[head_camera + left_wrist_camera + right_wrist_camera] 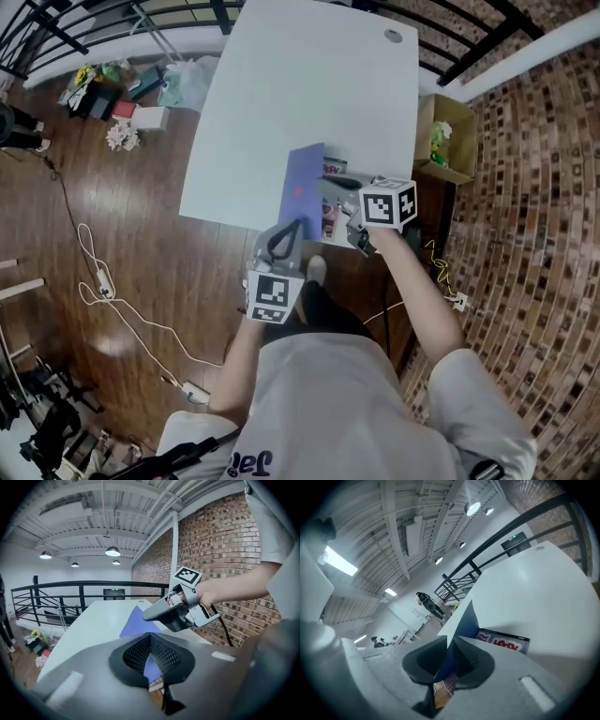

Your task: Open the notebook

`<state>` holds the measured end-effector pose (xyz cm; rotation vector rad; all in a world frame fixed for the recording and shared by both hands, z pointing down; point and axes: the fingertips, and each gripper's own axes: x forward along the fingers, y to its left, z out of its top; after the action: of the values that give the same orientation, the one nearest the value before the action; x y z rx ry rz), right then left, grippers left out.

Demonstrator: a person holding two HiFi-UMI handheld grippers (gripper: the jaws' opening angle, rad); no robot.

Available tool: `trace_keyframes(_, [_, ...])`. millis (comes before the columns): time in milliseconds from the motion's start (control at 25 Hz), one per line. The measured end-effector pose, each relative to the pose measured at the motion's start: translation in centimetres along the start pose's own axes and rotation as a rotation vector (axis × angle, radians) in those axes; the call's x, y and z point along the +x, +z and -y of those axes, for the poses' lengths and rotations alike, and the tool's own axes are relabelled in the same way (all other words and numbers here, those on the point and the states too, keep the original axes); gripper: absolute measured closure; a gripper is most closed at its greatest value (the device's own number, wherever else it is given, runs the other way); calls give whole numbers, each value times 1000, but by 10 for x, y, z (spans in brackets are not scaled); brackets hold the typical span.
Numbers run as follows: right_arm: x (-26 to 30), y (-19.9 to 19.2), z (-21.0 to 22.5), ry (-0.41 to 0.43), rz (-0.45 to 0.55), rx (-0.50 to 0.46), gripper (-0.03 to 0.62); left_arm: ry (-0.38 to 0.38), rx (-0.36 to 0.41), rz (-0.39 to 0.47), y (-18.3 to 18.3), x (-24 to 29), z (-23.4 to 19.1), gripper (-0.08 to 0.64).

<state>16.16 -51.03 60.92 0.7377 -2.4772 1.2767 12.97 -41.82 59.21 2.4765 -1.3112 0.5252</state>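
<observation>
White table [309,84], near edge: notebook [302,183] lies here | right gripper [448,643] pinched tight on its blue cover [465,620], holding it tilted up to open | left gripper [150,637] likewise clamps that cover's edge

White table [281,84], cardboard box [452,114] beside it, black railing [82,584] beyond.

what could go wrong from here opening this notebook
1. The right gripper pinches only the edge of the thin blue cover: it could slip out or crease.
2. The left gripper seems shut on that cover too, so nothing holds the notebook down at the table's near edge; it might drag off.
</observation>
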Motion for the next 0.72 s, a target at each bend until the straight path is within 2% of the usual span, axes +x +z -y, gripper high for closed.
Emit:
trace_keyframes(400, [57,22,-49,96,-37,-79,554,133,-78,67,12,-35,-47,541])
trace_keyframes(600, [92,23,-61,124,-65,-100,546,200,-117,68,6,-48,-76,541])
trace_keyframes(720, [115,18,-64,125,-111,-147,541,231,-159,50,-3,-54,-91,541])
